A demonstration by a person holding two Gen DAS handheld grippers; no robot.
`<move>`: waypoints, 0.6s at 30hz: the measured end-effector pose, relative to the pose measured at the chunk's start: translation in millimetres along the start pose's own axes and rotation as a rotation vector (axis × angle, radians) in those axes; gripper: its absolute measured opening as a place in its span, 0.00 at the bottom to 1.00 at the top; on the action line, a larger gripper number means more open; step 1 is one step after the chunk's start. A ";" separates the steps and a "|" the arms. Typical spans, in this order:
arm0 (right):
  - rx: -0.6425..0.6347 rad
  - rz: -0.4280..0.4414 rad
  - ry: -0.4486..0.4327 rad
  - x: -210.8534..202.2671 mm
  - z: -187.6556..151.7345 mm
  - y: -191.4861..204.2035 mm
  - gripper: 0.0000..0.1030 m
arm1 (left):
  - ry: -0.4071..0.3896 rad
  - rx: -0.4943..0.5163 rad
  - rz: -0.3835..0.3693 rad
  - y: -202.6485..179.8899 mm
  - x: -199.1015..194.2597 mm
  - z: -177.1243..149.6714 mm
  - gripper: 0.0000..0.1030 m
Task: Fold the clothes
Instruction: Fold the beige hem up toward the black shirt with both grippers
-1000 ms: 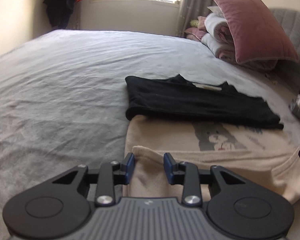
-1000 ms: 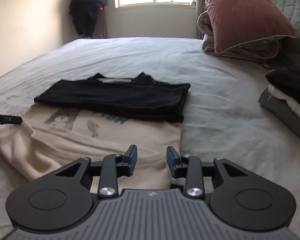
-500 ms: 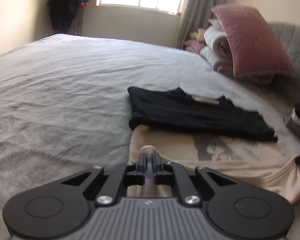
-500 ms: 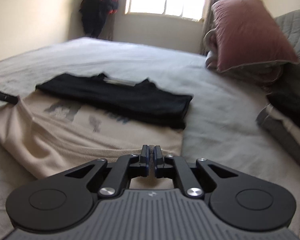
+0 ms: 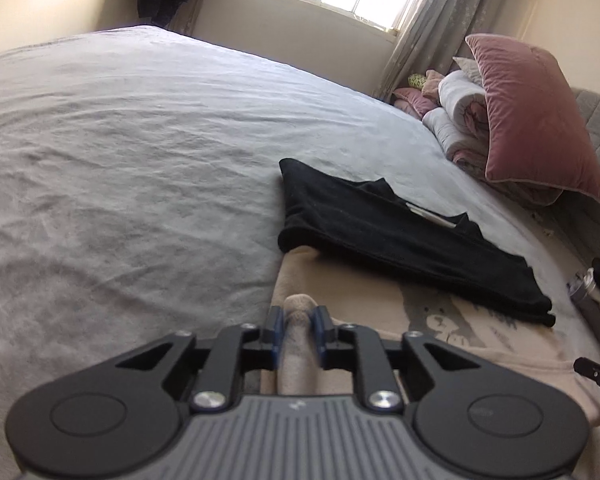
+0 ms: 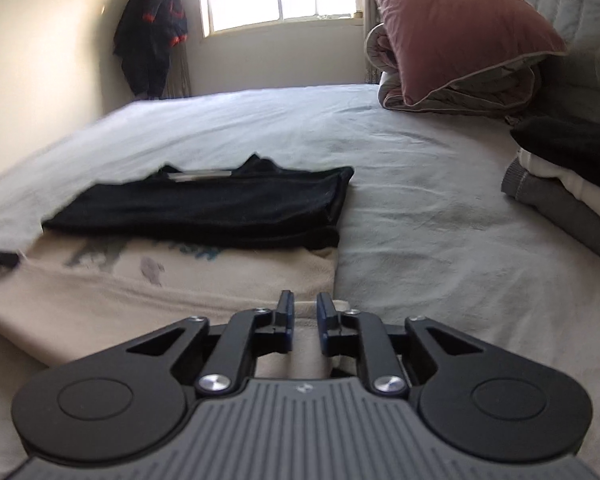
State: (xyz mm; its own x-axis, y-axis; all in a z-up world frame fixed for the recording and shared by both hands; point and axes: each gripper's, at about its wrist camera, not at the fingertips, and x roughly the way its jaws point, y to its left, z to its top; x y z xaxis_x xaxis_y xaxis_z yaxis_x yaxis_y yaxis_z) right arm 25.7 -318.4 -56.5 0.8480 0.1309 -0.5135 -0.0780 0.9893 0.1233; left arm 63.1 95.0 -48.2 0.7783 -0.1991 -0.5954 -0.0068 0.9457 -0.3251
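While left tongs [image 5: 298, 330] clamp cream shirt [image 5: 364, 312] fold, right tongs [image 6: 303, 316] just reopened, gripping nothing.

My left claw [image 5: 298, 326] has just eased its jaws apart a little, with a bunched fold of the cream shirt [image 5: 364, 316] between them. Just beyond it, a folded black shirt [image 5: 400, 236] lies across the cream one on the grey bedspread [image 5: 140, 160]. Far off right leans a pink pillow [image 5: 536, 120].
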 end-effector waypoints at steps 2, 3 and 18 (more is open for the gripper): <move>0.067 0.001 -0.006 -2.2 0.0 -7.9 0.49 | 0.004 0.006 0.015 -0.7 1.3 -1.0 0.26; 0.094 0.007 0.000 -1.3 -0.2 -11.0 0.49 | 0.004 0.018 0.022 -2.0 1.6 -2.1 0.26; 0.011 -0.069 -0.102 -9.2 -4.5 5.2 0.10 | -0.095 0.208 0.089 -23.9 -15.9 -9.4 0.07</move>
State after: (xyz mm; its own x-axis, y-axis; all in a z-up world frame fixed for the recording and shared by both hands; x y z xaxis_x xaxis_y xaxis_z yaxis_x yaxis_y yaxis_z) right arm 15.1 -314.2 -55.0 0.9000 0.0543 -0.4324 -0.0122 0.9949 0.0996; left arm 44.9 73.1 -37.9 0.8362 -0.0968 -0.5398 0.0439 0.9929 -0.1102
